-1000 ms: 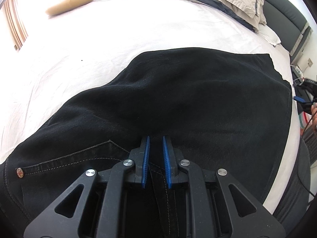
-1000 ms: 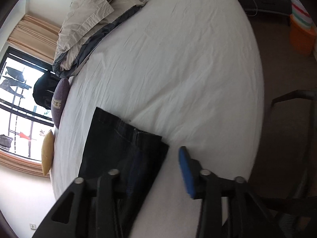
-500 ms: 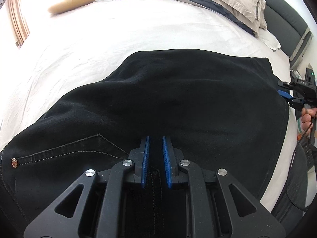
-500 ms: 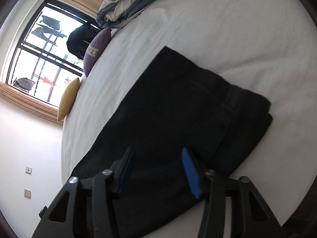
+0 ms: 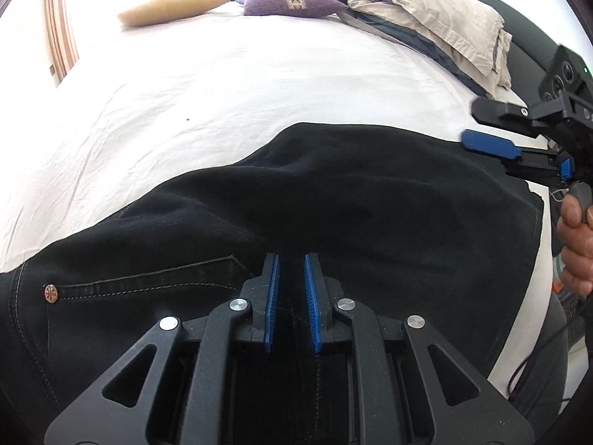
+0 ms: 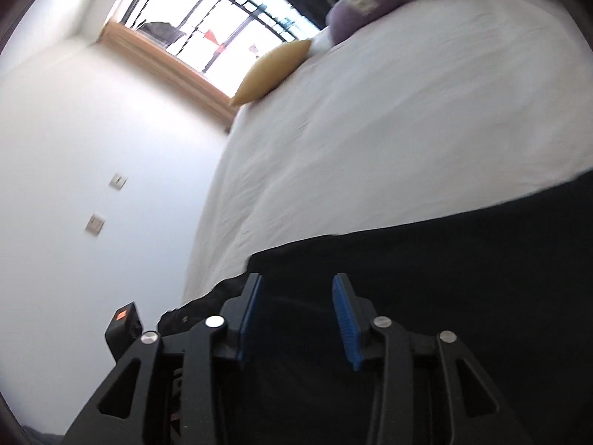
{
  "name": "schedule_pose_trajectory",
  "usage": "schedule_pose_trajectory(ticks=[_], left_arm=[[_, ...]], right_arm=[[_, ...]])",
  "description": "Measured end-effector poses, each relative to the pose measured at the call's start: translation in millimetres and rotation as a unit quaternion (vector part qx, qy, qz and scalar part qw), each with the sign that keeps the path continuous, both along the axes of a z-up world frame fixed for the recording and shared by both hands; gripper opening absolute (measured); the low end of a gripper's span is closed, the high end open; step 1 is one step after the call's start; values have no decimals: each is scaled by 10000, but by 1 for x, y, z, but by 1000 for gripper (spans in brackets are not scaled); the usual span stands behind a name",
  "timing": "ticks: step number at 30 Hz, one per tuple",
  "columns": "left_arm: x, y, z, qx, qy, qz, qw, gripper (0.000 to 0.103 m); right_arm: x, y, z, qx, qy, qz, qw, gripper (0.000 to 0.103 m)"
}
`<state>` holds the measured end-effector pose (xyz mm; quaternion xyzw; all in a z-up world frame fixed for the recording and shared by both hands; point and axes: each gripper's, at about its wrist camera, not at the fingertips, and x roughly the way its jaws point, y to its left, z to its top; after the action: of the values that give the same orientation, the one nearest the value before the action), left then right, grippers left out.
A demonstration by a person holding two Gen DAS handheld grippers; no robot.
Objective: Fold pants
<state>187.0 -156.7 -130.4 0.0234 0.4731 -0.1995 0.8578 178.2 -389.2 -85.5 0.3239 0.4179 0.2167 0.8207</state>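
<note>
Black pants (image 5: 370,204) lie flat across the white bed sheet (image 5: 259,85), a back pocket with a copper rivet (image 5: 50,293) at the near left. My left gripper (image 5: 291,259) is shut on a fold of the pants' fabric at their near edge. My right gripper (image 5: 470,121) hovers over the far right corner of the pants, a hand (image 5: 576,244) holding it. In the right wrist view its jaws (image 6: 296,282) are opening above the black cloth (image 6: 463,278), and nothing is pinched between the blue pads.
A yellow pillow (image 5: 166,9), a purple cushion (image 5: 292,0) and a crumpled beige and grey duvet (image 5: 437,18) lie at the far end of the bed. A dark headboard (image 5: 526,48) runs along the right. A window (image 6: 222,11) and a white wall (image 6: 92,148) are beyond.
My right gripper swung from the bare sheet at the bed's side to over the pants, rolling as it went, and now shows in the left wrist view. The left gripper kept its grip.
</note>
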Motion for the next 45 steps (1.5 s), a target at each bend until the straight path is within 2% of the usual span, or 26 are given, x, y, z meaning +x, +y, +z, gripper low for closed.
schedule_pose_trajectory(ticks=[2, 5, 6, 8, 10, 12, 13, 14, 16, 17, 19, 21, 22, 23, 24, 25, 27, 31, 35, 36, 37, 38, 39, 41, 43, 45], left_arm=[[-2, 14, -1, -180, 24, 121, 9998, 15], [-7, 28, -1, -308, -64, 225, 9993, 15], [-9, 32, -2, -361, -77, 245, 9990, 15], [-11, 39, -5, -466, -97, 293, 9984, 15], [-13, 41, -7, -579, -146, 334, 9977, 15], [-13, 40, -9, -549, -186, 330, 9978, 15], [-13, 39, -9, -535, -200, 328, 9978, 15], [-13, 39, -8, -541, -206, 332, 9978, 15], [-15, 40, -10, -565, -213, 355, 9975, 15], [-16, 43, -11, -550, -221, 356, 9976, 15], [-17, 41, -11, -496, -228, 342, 9979, 15], [-19, 40, -10, -480, -207, 330, 9981, 15], [-20, 39, -10, -467, -208, 321, 9982, 15], [-20, 35, -9, -439, -217, 313, 9983, 15], [-20, 34, -10, -397, -226, 299, 9985, 15], [-22, 32, -10, -355, -233, 285, 9987, 15], [-21, 29, -8, -262, -255, 296, 9989, 15], [-25, 24, -7, -135, -249, 333, 9990, 15], [-28, 17, 4, -17, -232, 356, 9991, 15], [-29, 14, 8, -50, -256, 317, 9992, 15], [-30, 8, 13, -101, -292, 261, 9992, 15], [-30, 0, 18, -132, -338, 188, 9992, 15], [-31, -7, 22, -182, -376, 104, 9991, 15], [-29, -27, 26, -352, -320, -117, 9988, 15], [-25, -50, 22, -473, -156, -367, 9981, 15], [-25, -72, 16, -350, -115, -573, 9977, 15]], right_arm=[[28, 54, -14, 117, 163, 755, 9969, 48], [61, 100, -51, -78, 767, 1197, 9898, 49], [68, 103, -58, -198, 776, 1136, 9903, 44], [80, 89, -63, -123, 735, 825, 9938, 15], [93, 63, -70, -119, 891, 230, 9957, 0], [103, 41, -72, -313, 896, -240, 9952, 0], [108, 37, -67, -641, 900, -430, 9929, 0], [106, 34, -59, -804, 873, -509, 9916, 7], [92, 39, -43, -783, 758, -421, 9931, 29], [81, 44, -36, -535, 631, -242, 9963, 35], [55, 60, -30, -133, 452, 113, 9988, 45], [24, 65, -42, -96, 568, 228, 9981, 46], [9, 58, -53, -28, 689, 126, 9975, 40], [-7, 44, -65, 211, 764, -37, 9968, 17], [-24, 26, -76, 474, 889, -272, 9945, 5], [-43, 4, -87, 665, 1083, -607, 9900, 0], [-79, -39, -99, 1137, 1245, -1298, 9771, 0], [-127, -107, -91, 778, 1322, -2273, 9617, 0], [-168, -171, -79, 368, 1480, -3340, 9301, 0], [-175, -180, -72, 215, 1524, -3606, 9199, 0], [-181, -187, -65, 117, 1582, -3832, 9099, 8], [-183, -192, -58, 169, 1531, -3917, 9071, 23], [-180, -191, -50, 236, 1373, -3832, 9131, 34], [-159, -187, -39, 295, 1022, -3368, 9355, 61], [-135, -167, -46, 757, 837, -2584, 9594, 64], [-112, -145, -64, 1039, 886, -2162, 9668, 64]])
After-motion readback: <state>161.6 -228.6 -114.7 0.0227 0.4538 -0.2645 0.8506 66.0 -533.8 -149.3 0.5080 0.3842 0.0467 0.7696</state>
